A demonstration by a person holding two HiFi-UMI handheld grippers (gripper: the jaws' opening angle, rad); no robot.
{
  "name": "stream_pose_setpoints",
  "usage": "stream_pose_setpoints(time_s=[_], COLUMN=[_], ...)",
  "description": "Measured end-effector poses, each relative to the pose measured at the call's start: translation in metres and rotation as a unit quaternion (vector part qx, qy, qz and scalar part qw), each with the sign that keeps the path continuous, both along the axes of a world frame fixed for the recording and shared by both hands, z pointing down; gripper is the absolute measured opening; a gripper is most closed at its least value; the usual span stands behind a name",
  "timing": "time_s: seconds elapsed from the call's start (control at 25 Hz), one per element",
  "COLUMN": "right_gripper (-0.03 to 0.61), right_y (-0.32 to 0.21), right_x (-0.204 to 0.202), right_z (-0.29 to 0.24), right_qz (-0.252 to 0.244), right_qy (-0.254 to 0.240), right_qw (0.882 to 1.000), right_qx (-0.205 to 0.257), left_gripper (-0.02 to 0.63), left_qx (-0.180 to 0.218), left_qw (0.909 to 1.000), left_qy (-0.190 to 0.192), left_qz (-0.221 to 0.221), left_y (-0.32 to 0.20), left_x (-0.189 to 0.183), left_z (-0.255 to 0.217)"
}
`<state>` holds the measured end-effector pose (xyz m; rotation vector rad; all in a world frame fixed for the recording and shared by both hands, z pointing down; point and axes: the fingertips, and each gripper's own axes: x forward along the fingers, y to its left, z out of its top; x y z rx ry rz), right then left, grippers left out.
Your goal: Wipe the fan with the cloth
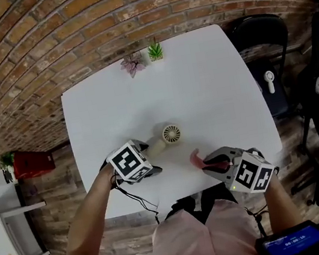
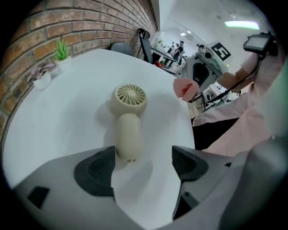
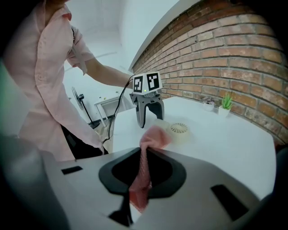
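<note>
Fan lies before left tool, jaws wide apart; right tool clamps cloth.

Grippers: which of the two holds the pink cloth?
The right gripper: its jaws are shut on the pink cloth; the left gripper stands open, gripping nothing, near the fan.

**Open room round the fan**

Bare table on every side of the fan, lying near the front middle. Far edge: only two small plants, against the brick wall. Near side crowded: left tool, jaws apart, at the handle end; right tool with cloth off to the right, apart from the fan. Chair beyond the right edge.
</note>
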<state>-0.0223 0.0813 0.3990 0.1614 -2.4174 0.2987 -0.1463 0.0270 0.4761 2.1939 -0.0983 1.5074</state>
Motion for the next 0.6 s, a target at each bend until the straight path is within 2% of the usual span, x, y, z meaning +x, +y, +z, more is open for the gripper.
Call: stream_pose_setpoints(time_s=[0.12,0.32,0.52,0.6], right_gripper=[0.038,0.038,0.038,0.038], right_y=[-0.004,-0.001,-0.002,-0.001], right_x=[0.006,0.017,0.034,0.036], right_z=[-0.001,-0.002,0.002,0.003], right_qz=[0.013,0.031,0.042,0.047], right_qy=[0.003,0.002,0.010,0.006], right_qw=[1.000,1.000,0.999,0.999], right_qx=[0.007,0.004,0.004,0.000], left_gripper=[0.388,0.388,0.388,0.388], left_qx=[-0.009,-0.048,-0.028,-0.033], left_qw=[0.9998,0.9961,0.9959,0.9948], left_qy=[0.008,0.068,0.061,0.076], left_qz=[0.014,0.029,0.061,0.058], left_y=[0.008,0.038,0.041,0.044], left_x=[0.015,0.063,0.088,0.098], left_z=[0.000,-0.006,-0.003,-0.007])
